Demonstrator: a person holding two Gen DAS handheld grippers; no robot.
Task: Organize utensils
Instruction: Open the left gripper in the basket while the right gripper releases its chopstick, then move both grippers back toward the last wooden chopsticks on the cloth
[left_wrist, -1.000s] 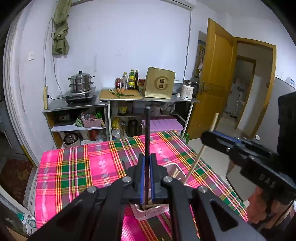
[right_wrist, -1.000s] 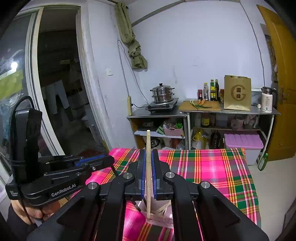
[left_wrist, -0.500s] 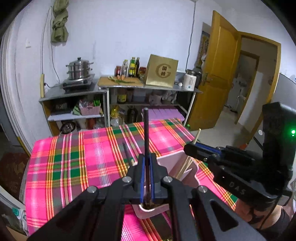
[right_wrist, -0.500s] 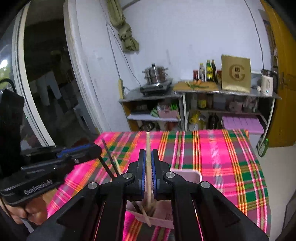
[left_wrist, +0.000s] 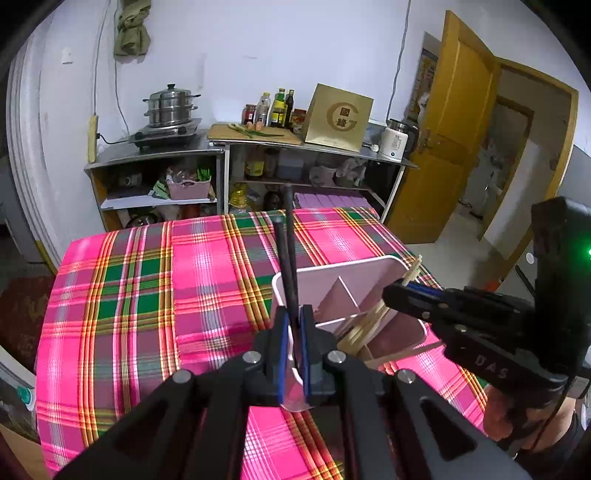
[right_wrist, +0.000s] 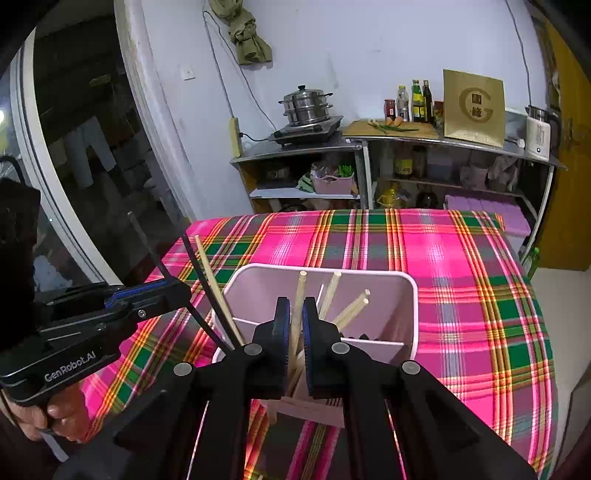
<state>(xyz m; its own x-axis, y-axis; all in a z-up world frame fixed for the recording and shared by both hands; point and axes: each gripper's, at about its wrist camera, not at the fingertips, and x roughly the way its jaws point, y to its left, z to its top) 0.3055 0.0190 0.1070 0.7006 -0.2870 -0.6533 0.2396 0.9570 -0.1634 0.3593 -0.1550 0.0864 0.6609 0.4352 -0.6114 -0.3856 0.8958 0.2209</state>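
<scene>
A pink divided utensil holder (left_wrist: 369, 263) (right_wrist: 317, 266) stands on the plaid table. My left gripper (left_wrist: 292, 325) (right_wrist: 181, 290) hangs over its left compartment. Its jaws are just starting to open, and the pads still grip a black chopstick (left_wrist: 290, 229) whose lower end is inside. Another black chopstick (right_wrist: 207, 288) and a wooden one lean in that compartment. My right gripper (right_wrist: 294, 317) (left_wrist: 395, 295) is over the right side. Its jaws are opening, and a wooden chopstick (right_wrist: 300, 291) stands loose between them, its foot among several wooden chopsticks (right_wrist: 351, 306).
The pink plaid tablecloth (left_wrist: 147, 295) covers the table around the holder. Behind it are steel shelves with a steamer pot (left_wrist: 171, 107), bottles and a gold box (left_wrist: 338, 118). A yellow door (left_wrist: 454, 147) stands open at the right. A hand (right_wrist: 55, 413) holds the left gripper.
Both grippers have come down toward the holder, so the chopstick ends now sit inside its compartments. The right jaws have parted a little around the wooden chopstick.
</scene>
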